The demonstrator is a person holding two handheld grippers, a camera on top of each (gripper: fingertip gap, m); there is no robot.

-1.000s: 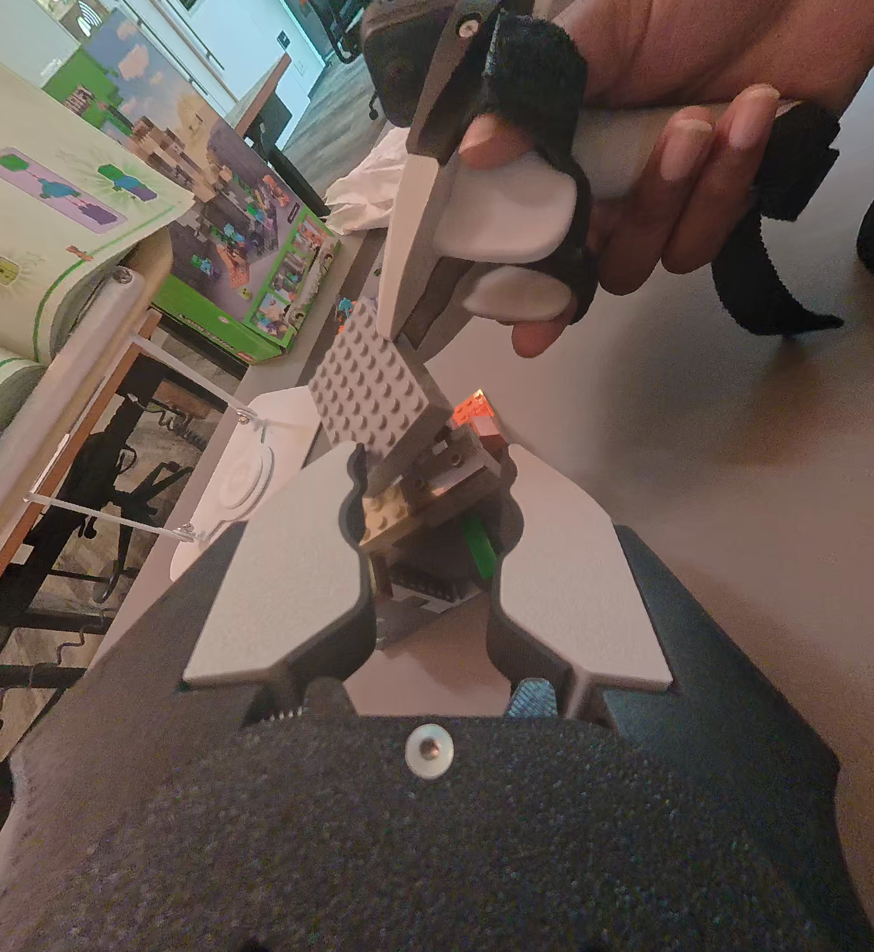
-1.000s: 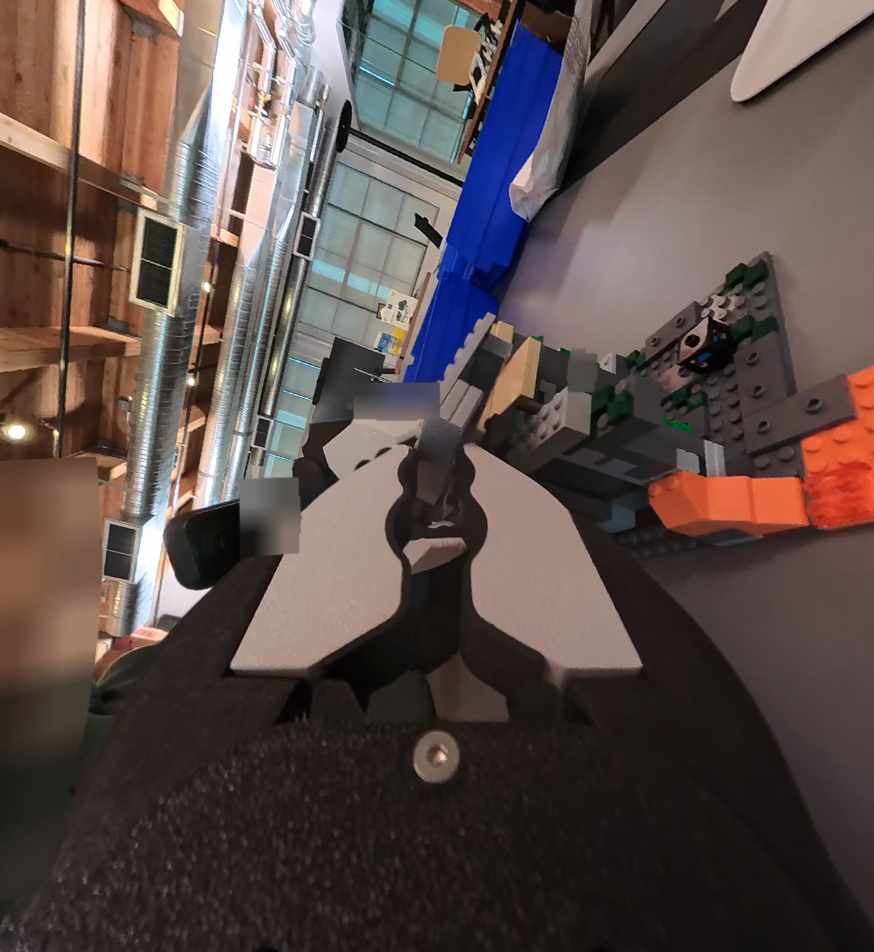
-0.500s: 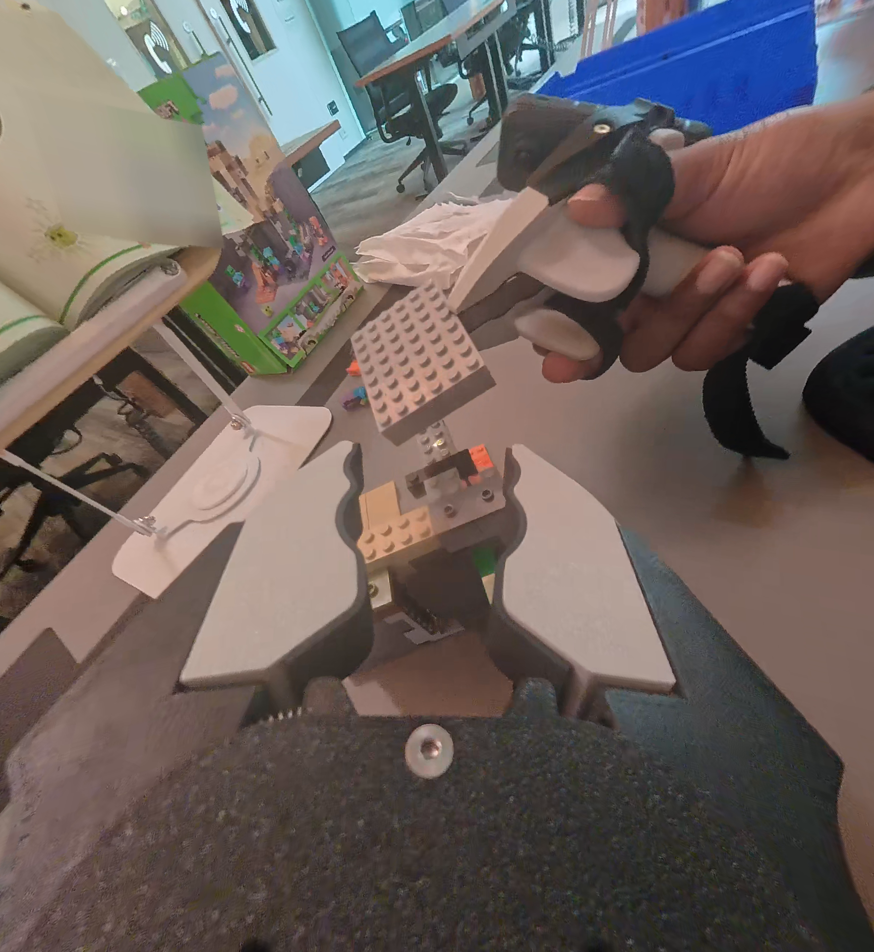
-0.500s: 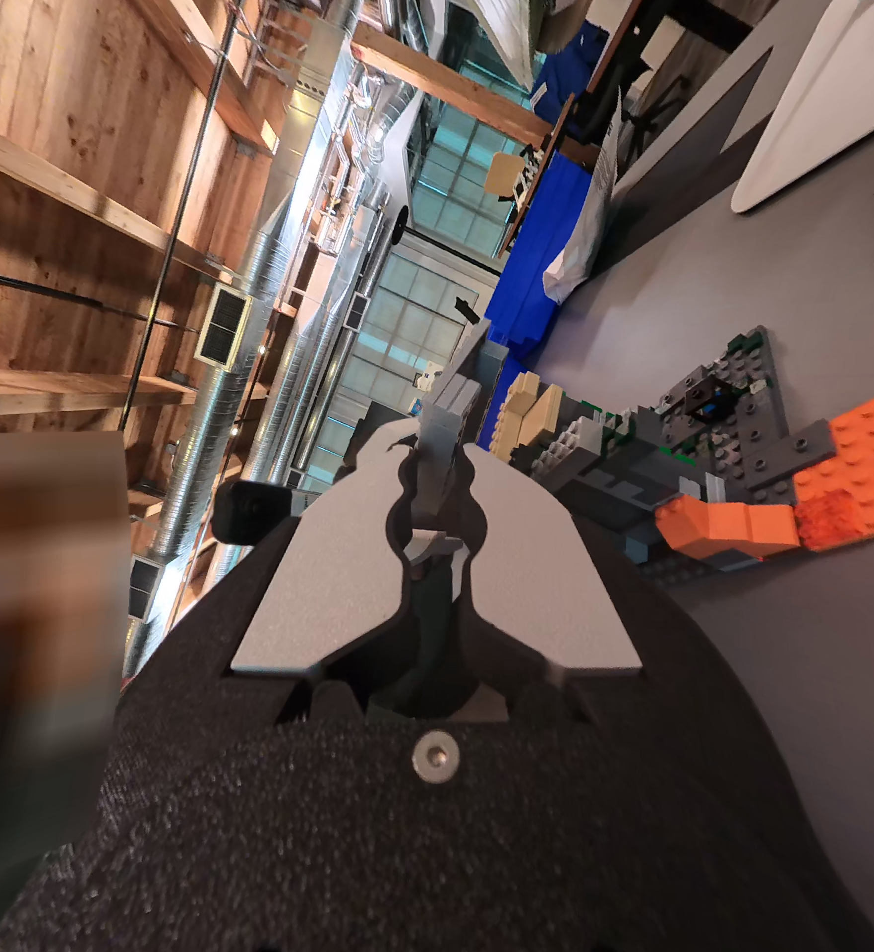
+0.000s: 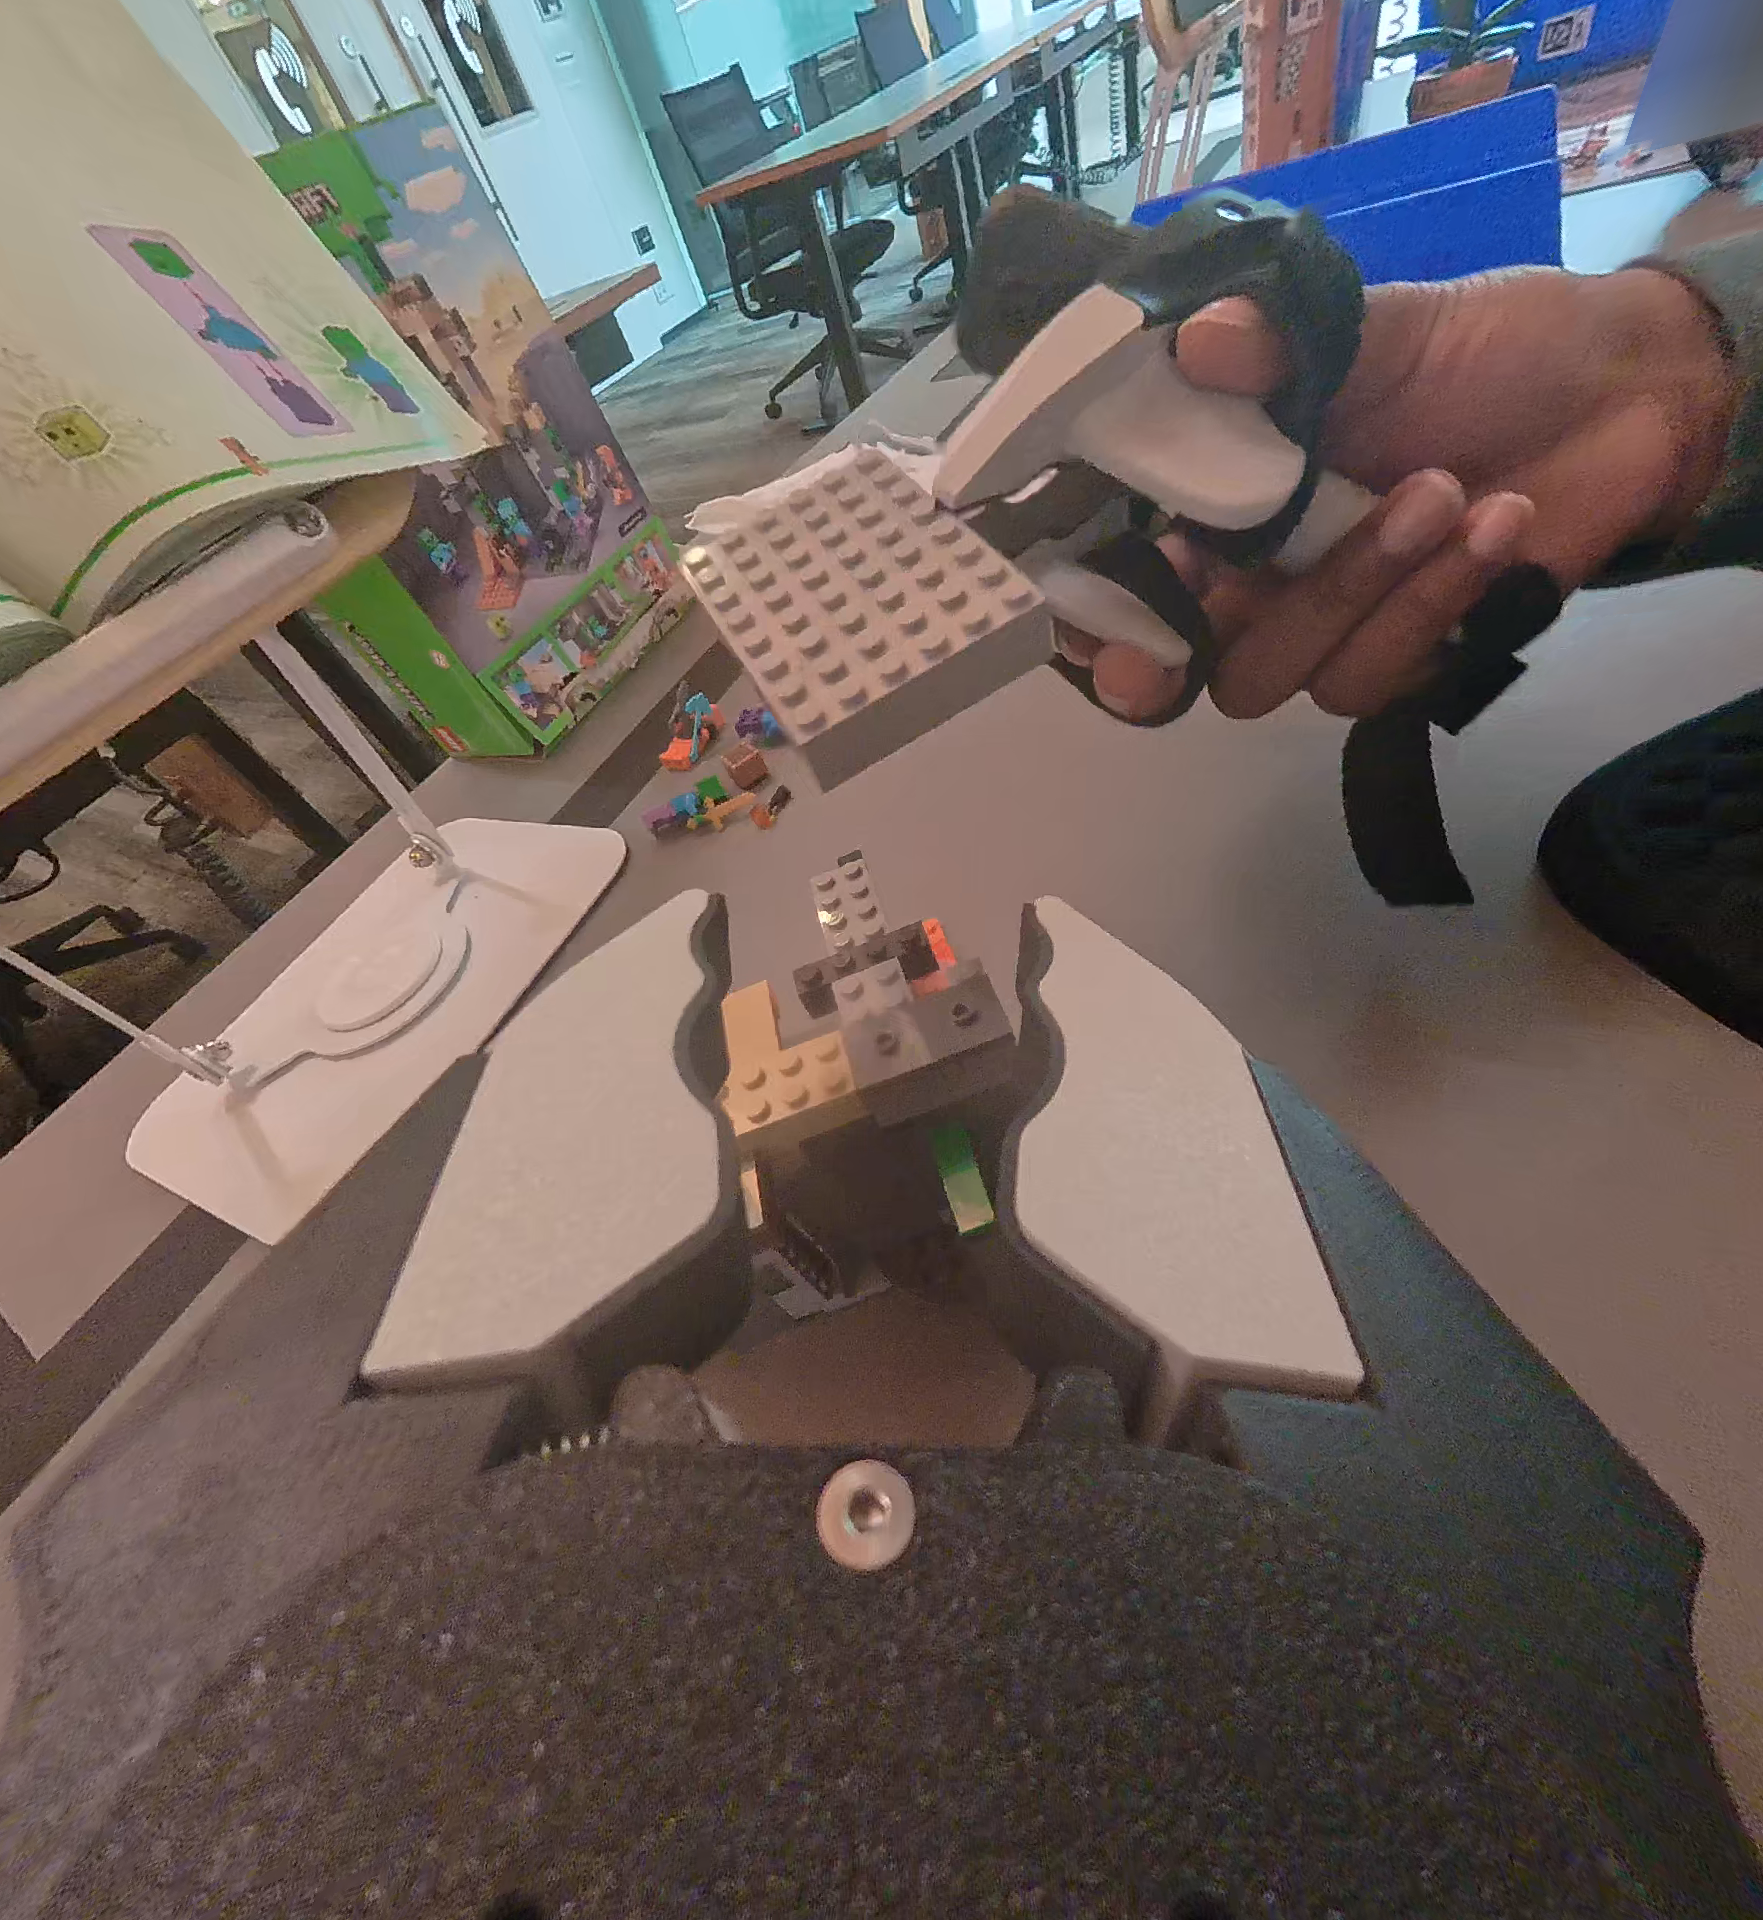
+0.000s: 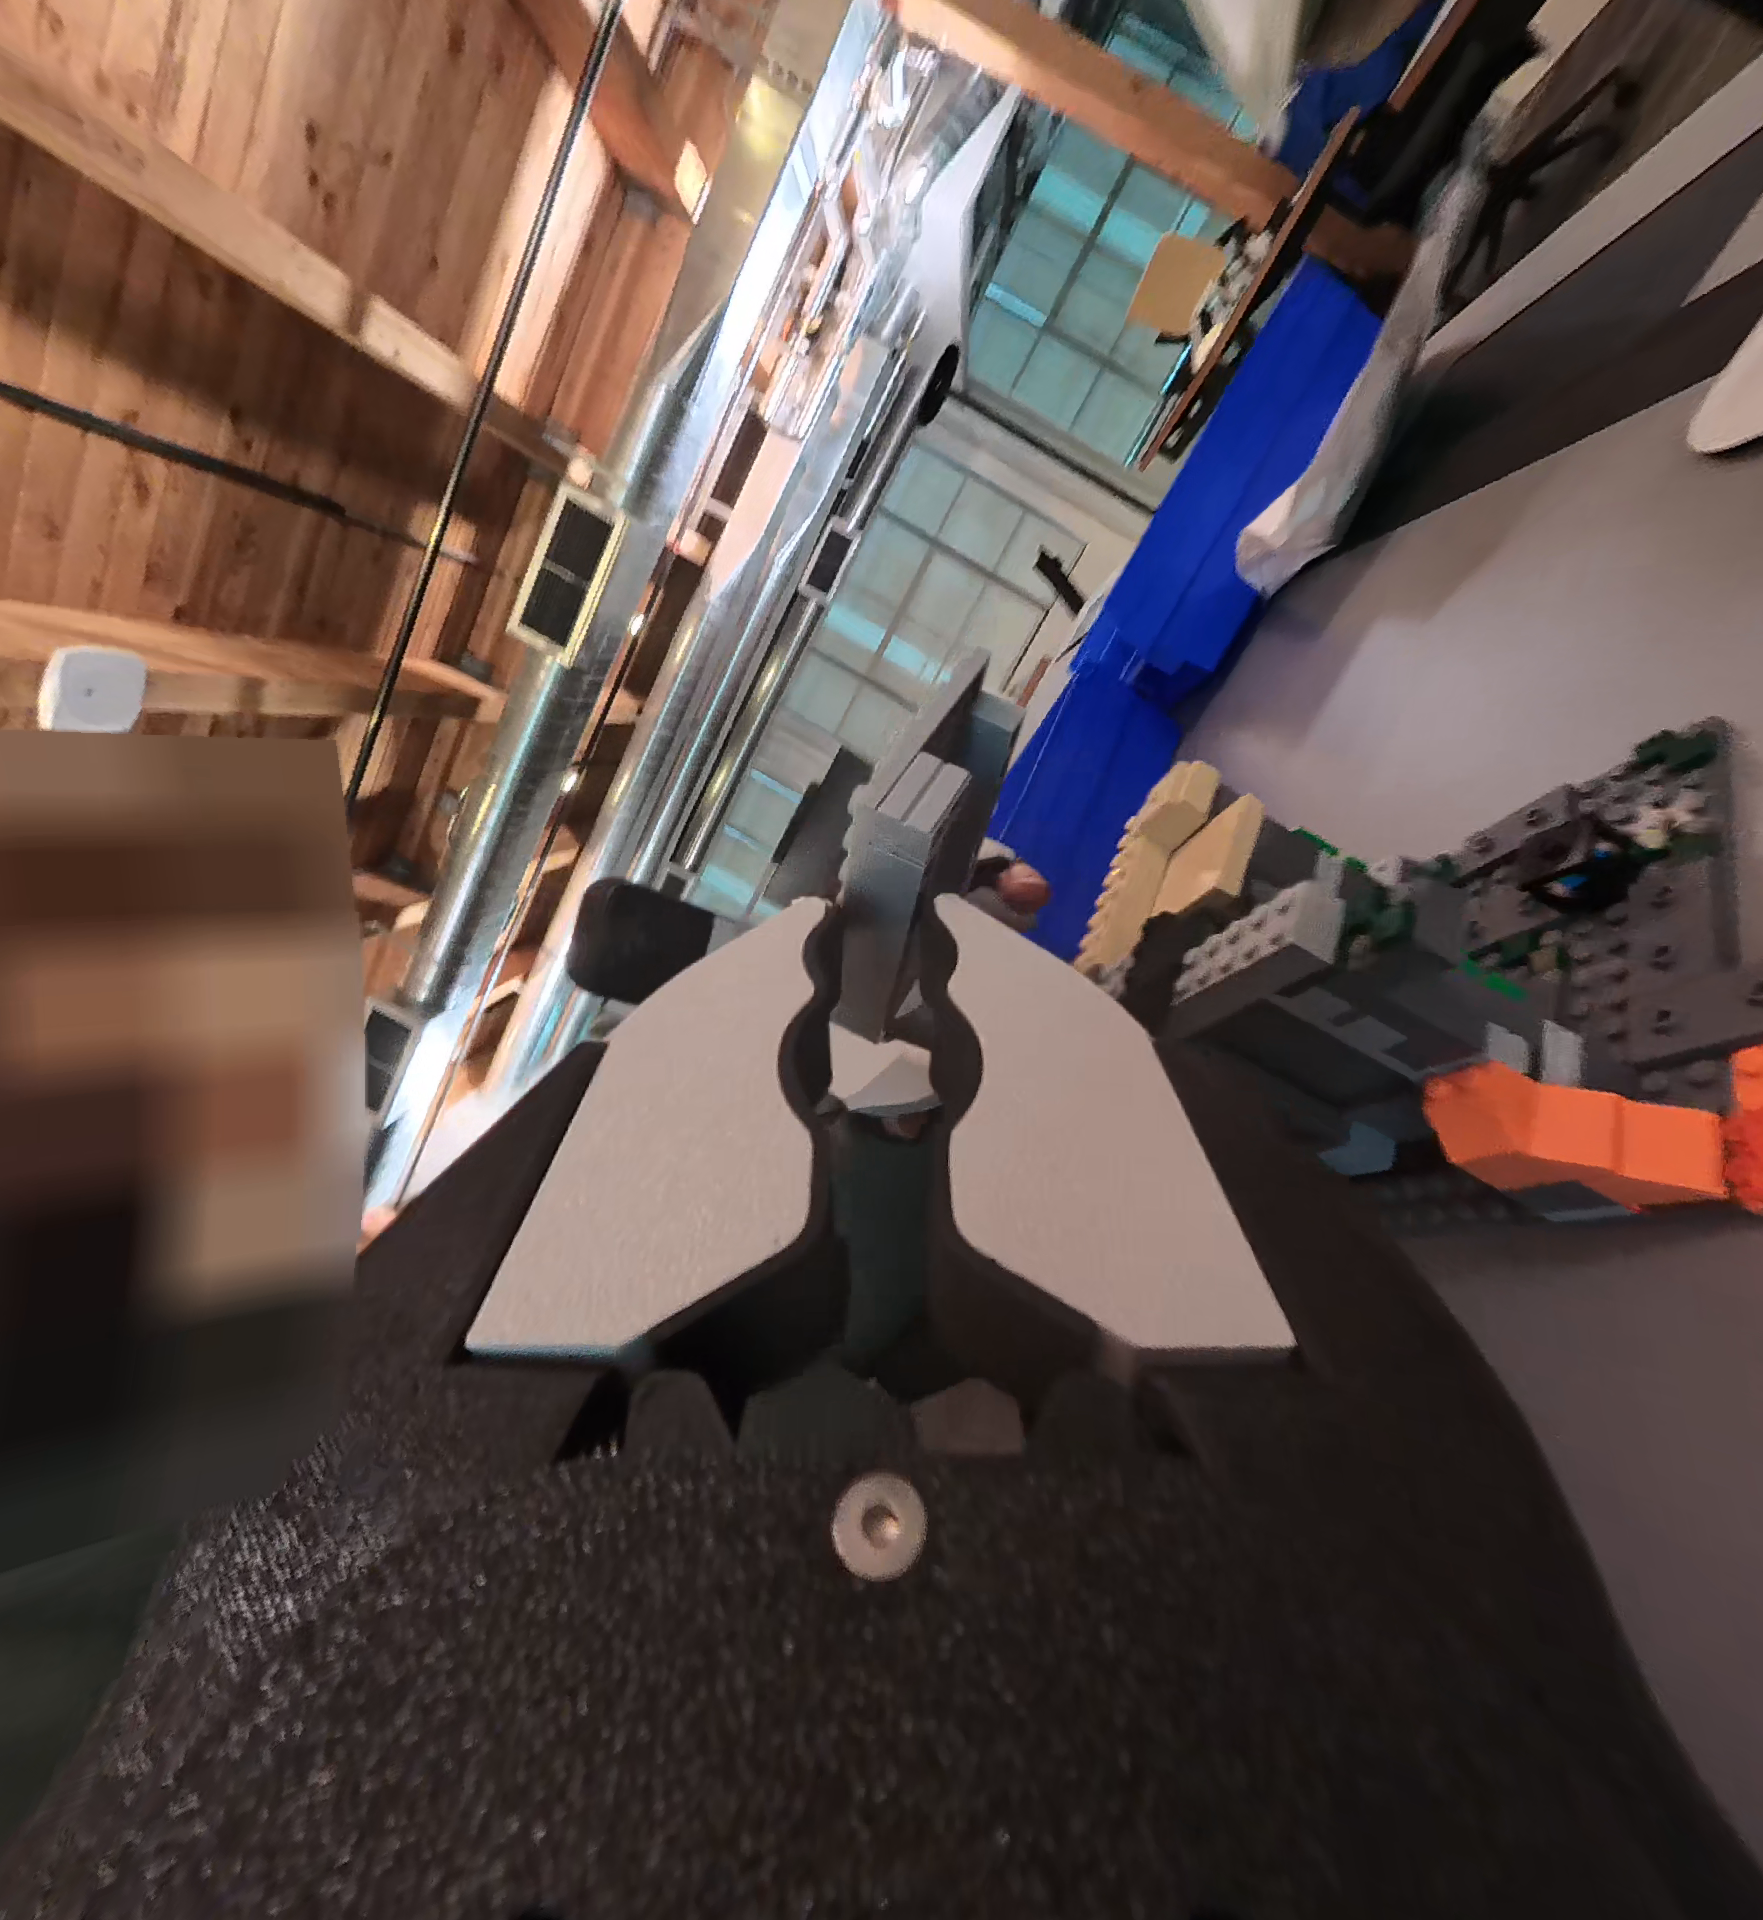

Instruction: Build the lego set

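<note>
Two grippers: right (image 6: 882, 935) pinches one grey plate (image 6: 903, 862); left (image 5: 872, 997) straddles one brick model (image 5: 866, 1049).

The left wrist view looks from just behind its tool (image 5: 872, 997), low over the table (image 5: 1272, 1039), toward an office. The right wrist view is rolled sideways, facing ceiling and windows. Both views show the brick build (image 5: 877, 1049) (image 6: 1376, 966) and grey plate (image 5: 856, 592) (image 6: 892, 894) close up.

- We count two grippers: left gripper (image 5: 869, 940), right gripper (image 6: 879, 914).
- One grey studded plate (image 5: 856, 597).
- One brick model (image 5: 872, 1049).
- One green toy box (image 5: 503, 540).
- One white stand base (image 5: 378, 997).
</note>
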